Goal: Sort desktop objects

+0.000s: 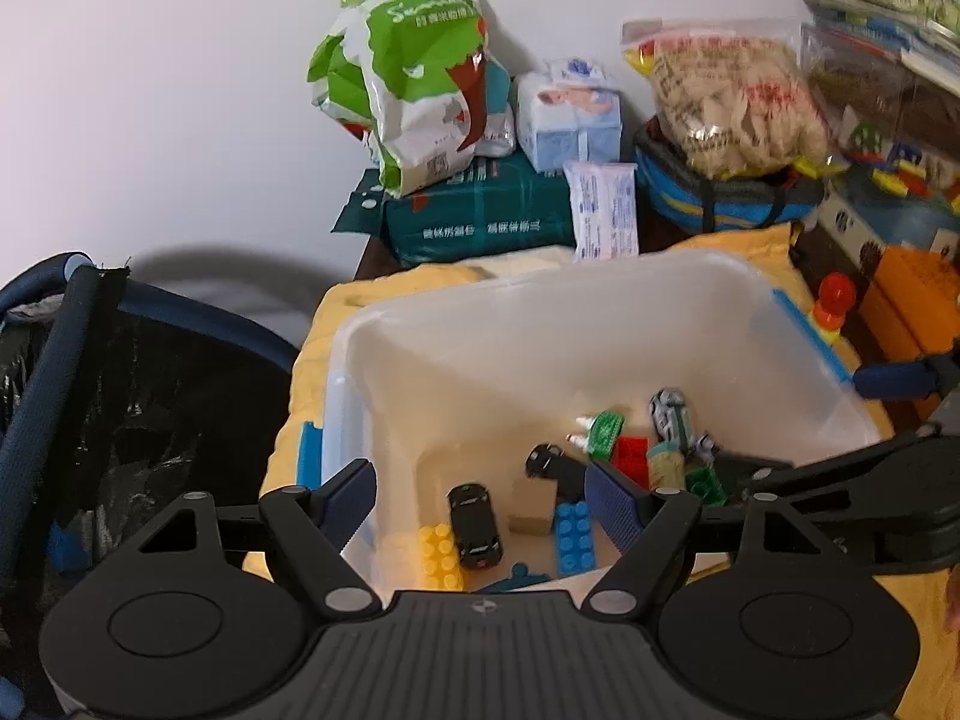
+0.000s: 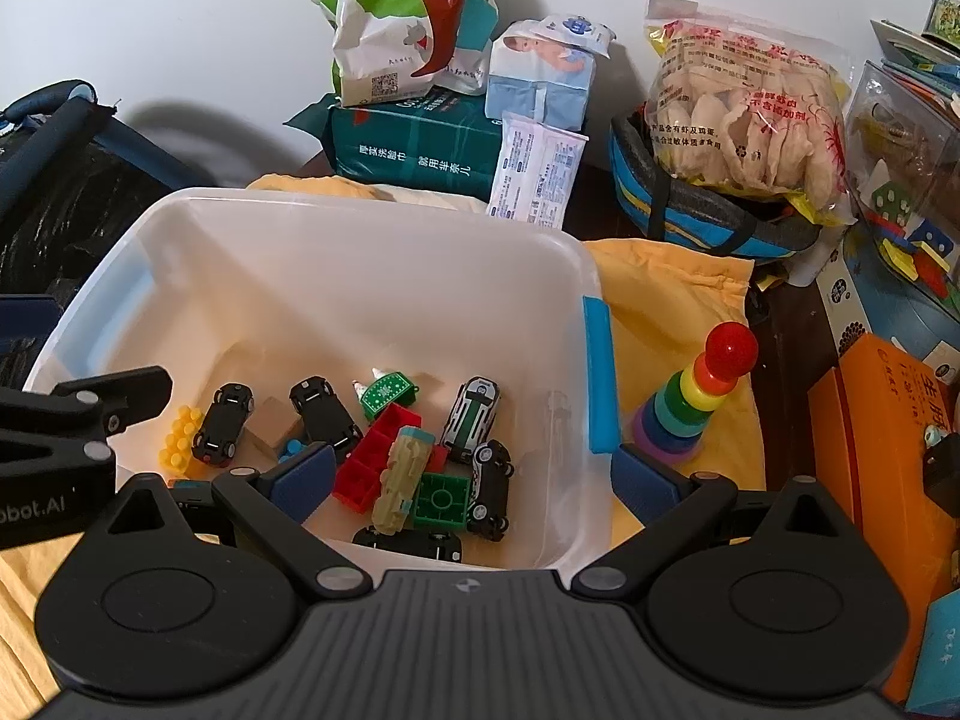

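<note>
Both claws spread, holding nothing: left claw and right claw hang over the translucent bin on the yellow cloth. Bin floor holds toy cars, a red brick, a yellow brick. Ring stacker stands upright on the cloth, just beside the bin's blue latch.
</note>
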